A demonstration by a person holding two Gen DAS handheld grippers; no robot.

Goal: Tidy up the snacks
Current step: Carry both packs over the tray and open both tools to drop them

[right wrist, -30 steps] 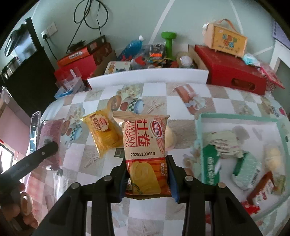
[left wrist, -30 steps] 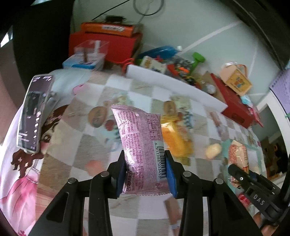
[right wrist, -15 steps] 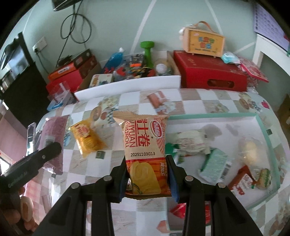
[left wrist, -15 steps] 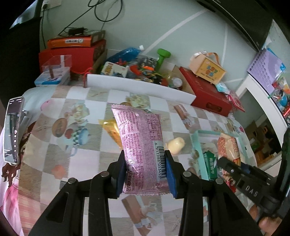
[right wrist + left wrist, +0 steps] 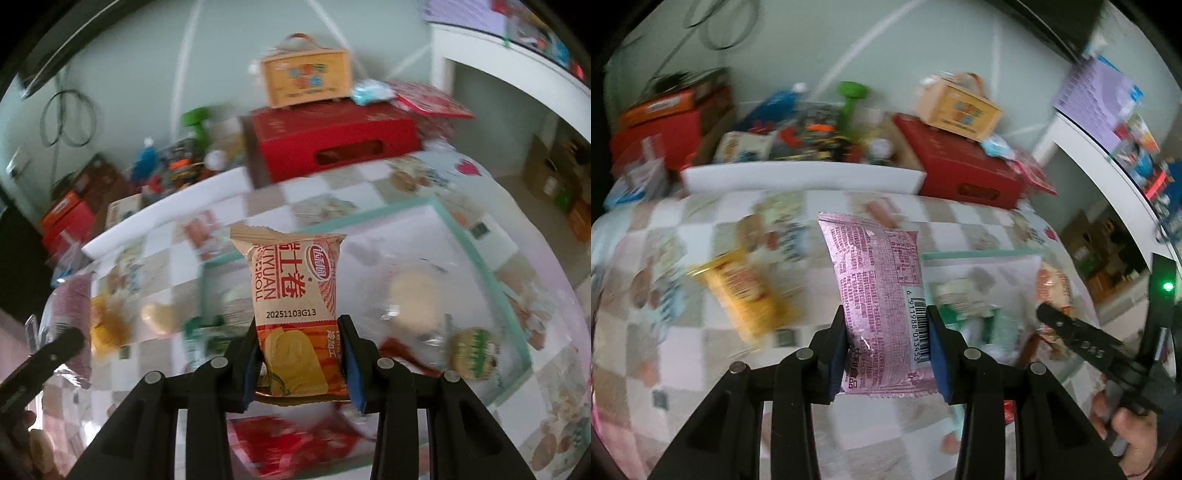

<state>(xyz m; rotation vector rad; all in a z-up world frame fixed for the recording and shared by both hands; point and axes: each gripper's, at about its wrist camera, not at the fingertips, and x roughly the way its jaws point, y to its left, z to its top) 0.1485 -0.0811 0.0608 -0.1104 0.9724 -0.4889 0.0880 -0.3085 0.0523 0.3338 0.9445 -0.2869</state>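
My left gripper (image 5: 886,350) is shut on a pink snack packet (image 5: 879,295), held upright above the checked tablecloth, left of the tray. My right gripper (image 5: 301,360) is shut on an orange egg-roll packet (image 5: 295,302), held upright over the white tray with the green rim (image 5: 476,243). Several snacks lie in that tray, among them a round pale cake (image 5: 413,299) and a green-and-white sweet (image 5: 474,350). On the cloth left of the tray lies a yellow packet (image 5: 746,291). In the left wrist view the right gripper (image 5: 1082,339) shows at the right edge, with a hand (image 5: 1134,435) on it.
Beyond the table stand a red box (image 5: 332,140), a yellow carry box (image 5: 306,79), a green dumbbell (image 5: 851,99) and a clutter of toys behind a white board (image 5: 801,177). A small pale snack (image 5: 159,317) lies on the cloth. White shelving (image 5: 1108,184) stands at the right.
Both grippers have swung to the right across the table with their packets still held. The tray has come under the right gripper, and the phone at the left has left the left view.
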